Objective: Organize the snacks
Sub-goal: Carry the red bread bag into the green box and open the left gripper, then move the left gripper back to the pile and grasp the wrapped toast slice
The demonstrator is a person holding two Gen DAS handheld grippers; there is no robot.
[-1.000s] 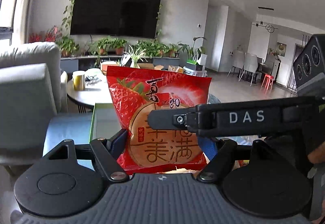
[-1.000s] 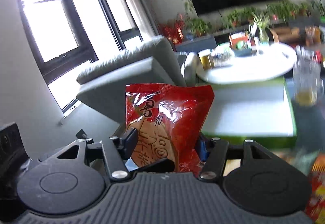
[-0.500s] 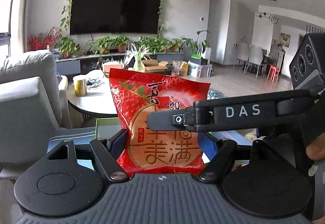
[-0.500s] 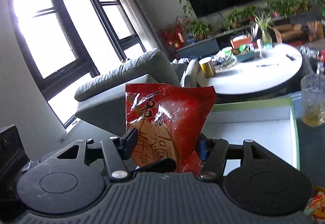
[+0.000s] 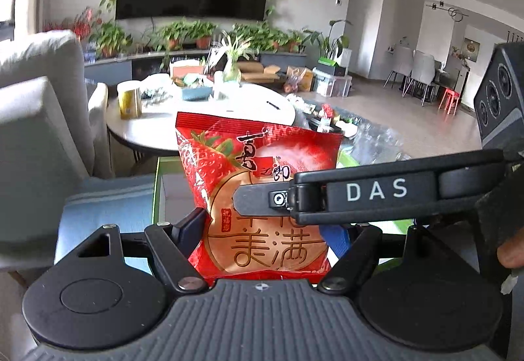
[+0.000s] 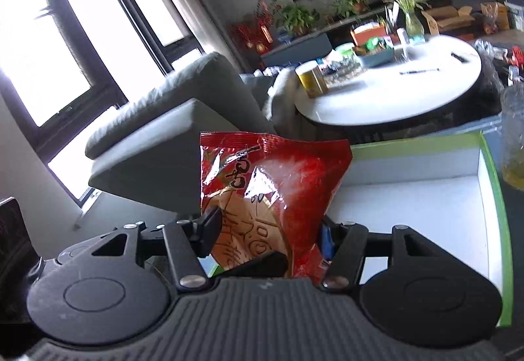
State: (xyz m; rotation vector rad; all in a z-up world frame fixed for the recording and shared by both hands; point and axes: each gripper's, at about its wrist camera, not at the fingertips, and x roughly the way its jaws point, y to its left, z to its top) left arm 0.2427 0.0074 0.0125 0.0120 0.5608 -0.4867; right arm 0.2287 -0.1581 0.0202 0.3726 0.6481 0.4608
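i see my left gripper [image 5: 262, 230] clamped on the lower sides of a red strawberry snack packet [image 5: 262, 197], which stands upright at the centre of the left wrist frame. the right gripper [image 6: 267, 231] grips the same red packet [image 6: 271, 197] too, narrow on its lower part, centre of its own frame; one of its black fingers [image 5: 360, 197], lettered "das", crosses the packet's front from the right in the left view. behind the packet lies a shallow green-rimmed white box [image 6: 425, 197], lower right of the right view. a round white table [image 6: 393, 99] fills the upper right, a grey sofa [image 6: 180, 132] the middle left.
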